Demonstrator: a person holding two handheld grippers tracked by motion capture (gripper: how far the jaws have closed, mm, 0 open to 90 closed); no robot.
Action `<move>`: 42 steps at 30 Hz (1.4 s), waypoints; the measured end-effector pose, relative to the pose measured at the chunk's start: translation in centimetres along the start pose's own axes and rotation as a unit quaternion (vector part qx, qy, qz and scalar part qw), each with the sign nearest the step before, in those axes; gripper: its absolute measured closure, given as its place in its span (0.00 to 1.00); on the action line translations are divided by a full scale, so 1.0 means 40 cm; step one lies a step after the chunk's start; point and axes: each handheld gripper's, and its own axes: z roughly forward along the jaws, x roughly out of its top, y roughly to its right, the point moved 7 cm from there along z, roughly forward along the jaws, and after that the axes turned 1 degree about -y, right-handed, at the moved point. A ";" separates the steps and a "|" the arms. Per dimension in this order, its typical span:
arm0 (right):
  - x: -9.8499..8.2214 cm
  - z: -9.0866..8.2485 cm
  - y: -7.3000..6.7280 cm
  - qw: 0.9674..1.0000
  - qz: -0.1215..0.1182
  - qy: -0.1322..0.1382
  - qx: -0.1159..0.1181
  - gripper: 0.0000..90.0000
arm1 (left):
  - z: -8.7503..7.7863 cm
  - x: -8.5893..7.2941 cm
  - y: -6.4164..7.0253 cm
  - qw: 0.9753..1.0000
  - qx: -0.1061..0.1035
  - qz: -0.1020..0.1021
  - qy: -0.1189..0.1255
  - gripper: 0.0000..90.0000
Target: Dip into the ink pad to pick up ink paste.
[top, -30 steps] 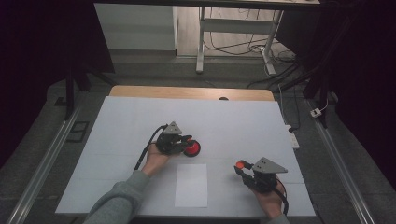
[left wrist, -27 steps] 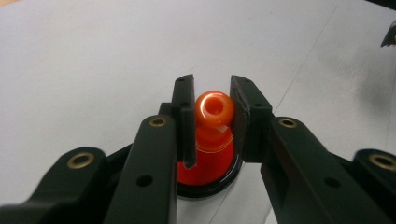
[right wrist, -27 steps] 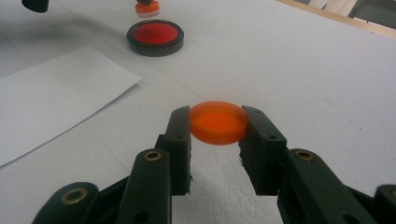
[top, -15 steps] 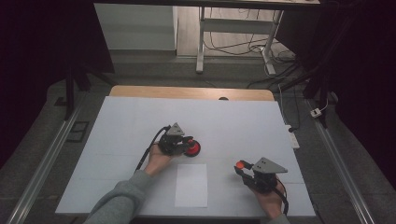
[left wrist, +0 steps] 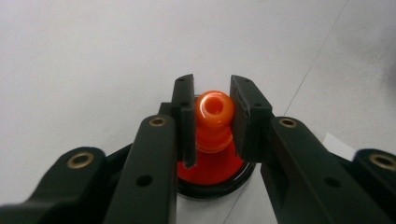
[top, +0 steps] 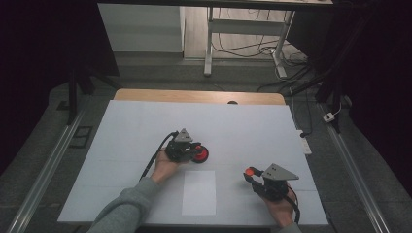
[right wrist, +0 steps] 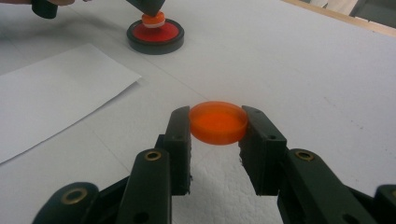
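**Two grips, one wobbly base, what could go wrong**

My left gripper (left wrist: 212,116) is clamped on the orange knob (left wrist: 214,108) that stands up from the red-and-black round base (top: 200,154), mid-table just above the white paper sheet (top: 199,192). My right gripper (right wrist: 218,123) has its jaws pinched on the rim of a flat orange disc (right wrist: 218,122), held just over the table (top: 243,131), well apart from the base. My worry is that the disc's thin edge slips out if I tilt, or I drag the base sideways by the knob when bringing them together.

Paper sheet (top: 199,192) on the table (top: 126,126), between round base (top: 200,154) and disc (top: 250,171).
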 end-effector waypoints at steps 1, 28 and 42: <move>0.000 0.000 0.000 1.000 0.000 0.000 0.000 0.72 | 0.000 0.000 0.000 1.000 0.000 0.000 0.000 0.81; -0.001 -0.001 -0.003 1.000 0.001 -0.001 0.000 0.72 | 0.017 -0.013 0.006 0.999 0.025 0.025 -0.009 0.81; 0.001 -0.002 -0.006 1.000 0.001 0.001 0.001 0.72 | 0.017 -0.016 0.010 0.999 0.034 0.035 -0.004 0.81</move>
